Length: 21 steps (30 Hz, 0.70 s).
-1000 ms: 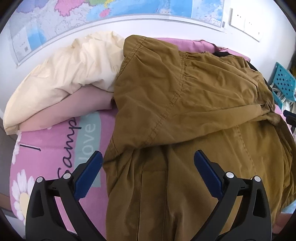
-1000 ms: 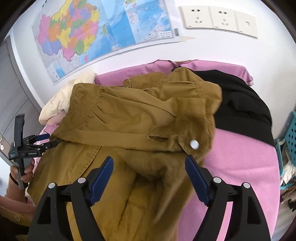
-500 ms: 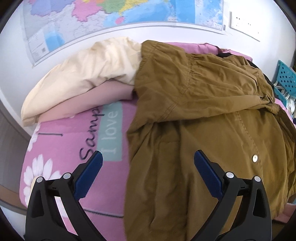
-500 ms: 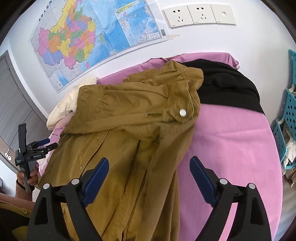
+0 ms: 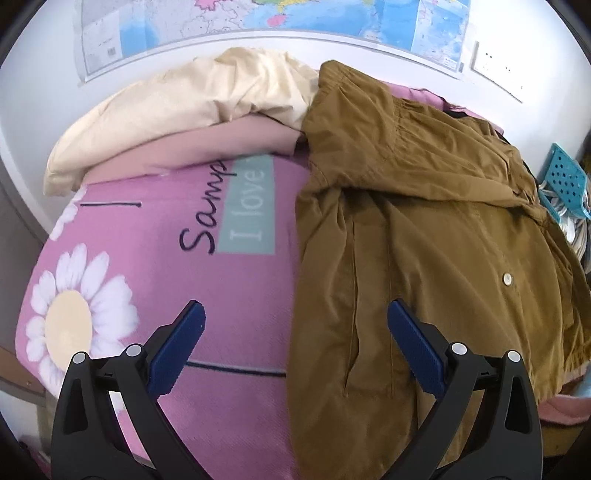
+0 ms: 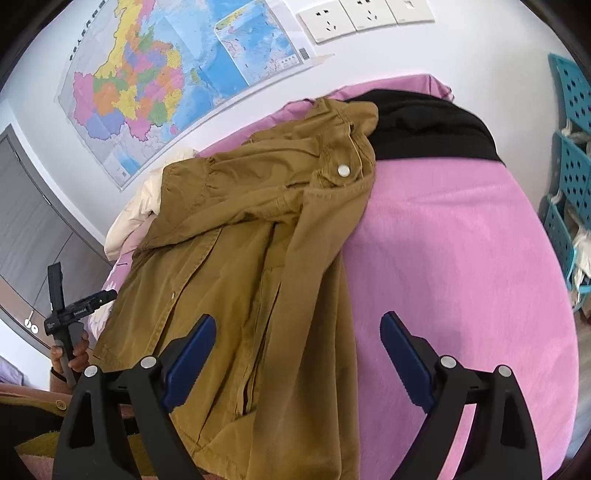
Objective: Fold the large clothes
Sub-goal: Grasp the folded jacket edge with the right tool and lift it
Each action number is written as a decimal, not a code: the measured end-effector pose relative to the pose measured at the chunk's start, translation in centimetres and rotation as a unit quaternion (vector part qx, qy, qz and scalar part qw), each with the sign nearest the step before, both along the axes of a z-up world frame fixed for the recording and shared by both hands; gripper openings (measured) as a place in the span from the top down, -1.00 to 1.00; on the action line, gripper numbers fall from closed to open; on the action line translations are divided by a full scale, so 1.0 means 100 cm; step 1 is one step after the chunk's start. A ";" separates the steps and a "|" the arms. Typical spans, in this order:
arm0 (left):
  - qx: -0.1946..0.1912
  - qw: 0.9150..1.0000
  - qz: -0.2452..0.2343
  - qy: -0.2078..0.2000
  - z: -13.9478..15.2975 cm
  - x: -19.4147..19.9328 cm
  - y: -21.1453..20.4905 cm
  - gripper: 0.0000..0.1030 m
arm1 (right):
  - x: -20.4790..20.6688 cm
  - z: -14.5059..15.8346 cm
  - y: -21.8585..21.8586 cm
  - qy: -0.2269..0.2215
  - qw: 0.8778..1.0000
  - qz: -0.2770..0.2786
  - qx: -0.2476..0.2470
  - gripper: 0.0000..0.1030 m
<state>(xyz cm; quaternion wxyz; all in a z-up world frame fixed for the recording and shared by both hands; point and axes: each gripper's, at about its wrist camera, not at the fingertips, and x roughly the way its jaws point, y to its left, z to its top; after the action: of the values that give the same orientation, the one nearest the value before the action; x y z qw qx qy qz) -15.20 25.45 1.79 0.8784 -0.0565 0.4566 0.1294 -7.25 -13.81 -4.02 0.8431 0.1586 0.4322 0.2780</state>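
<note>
We see both views in bright, even daylight, soft and without hard shadows. The white wall (image 6: 461, 55) reads almost blown out, and a pale sheen lies across the map (image 5: 258, 18) in the left wrist view. Only faint shading sits in the folds of the brown jacket (image 5: 424, 221) and under the cream duvet (image 5: 184, 107). Fisheye bending is strong: the bed's far edge bows into an arc, and black vignette fills every corner. The jacket's near hem in the right wrist view (image 6: 295, 369) is smeared. The middle stays fairly sharp.
</note>
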 end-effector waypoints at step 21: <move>-0.157 0.979 -0.132 0.010 -0.023 -0.048 -0.013 -0.38 | -0.042 -0.028 -0.001 0.039 0.996 0.051 0.067 0.63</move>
<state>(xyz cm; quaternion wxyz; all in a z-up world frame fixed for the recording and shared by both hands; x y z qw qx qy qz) -20.03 24.10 -0.53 0.8632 -0.1317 0.4836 -0.0603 -11.50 -13.92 -6.80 0.7977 0.2031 0.4525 0.3429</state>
